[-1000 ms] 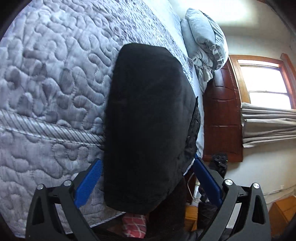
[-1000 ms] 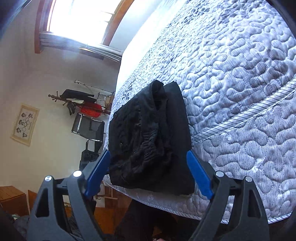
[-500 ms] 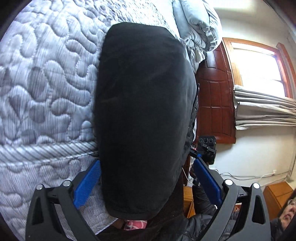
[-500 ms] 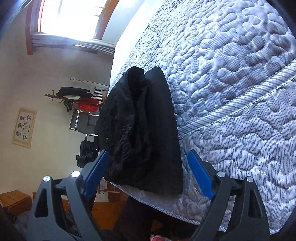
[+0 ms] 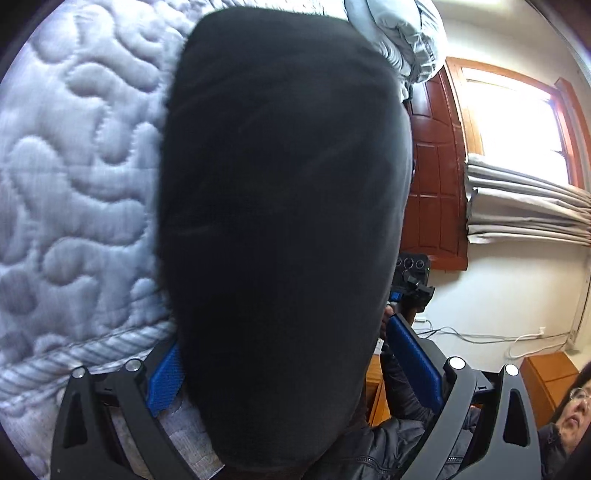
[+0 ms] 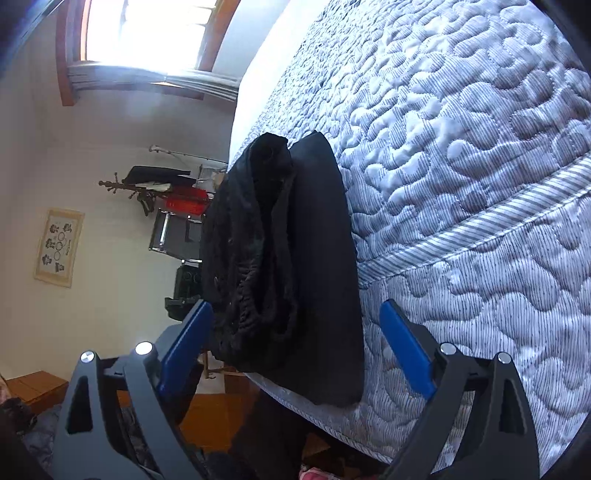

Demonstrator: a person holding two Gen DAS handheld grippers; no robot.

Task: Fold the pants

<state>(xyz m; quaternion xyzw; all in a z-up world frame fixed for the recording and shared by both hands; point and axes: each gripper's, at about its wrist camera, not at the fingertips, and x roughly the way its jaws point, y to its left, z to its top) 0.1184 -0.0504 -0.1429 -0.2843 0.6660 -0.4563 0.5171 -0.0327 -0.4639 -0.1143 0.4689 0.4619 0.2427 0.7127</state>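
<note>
Black pants (image 5: 280, 229), folded into a thick pad, lie at the edge of the quilted grey mattress (image 5: 74, 192). They fill the middle of the left wrist view. My left gripper (image 5: 284, 339) is open, its blue pads standing on either side of the pants' near end; the right pad is clear of the cloth. In the right wrist view the same pants (image 6: 295, 266) show their wrinkled waistband side on the left. My right gripper (image 6: 295, 306) is open and its jaws are opening wider, the pants' near end between them and untouched. The mattress (image 6: 461, 155) spreads to the right.
Grey pillows (image 5: 402, 33) are piled by a dark wooden headboard (image 5: 432, 166), beside a bright window with a gathered curtain (image 5: 524, 206). A person (image 5: 569, 402) is at the lower right. A coat rack (image 6: 147, 184) and a chair (image 6: 173, 236) stand beyond the bed's edge.
My left gripper has come closer over the pants, which now fill most of its view. The right gripper has sunk a little toward the pants and its jaws stand slightly wider.
</note>
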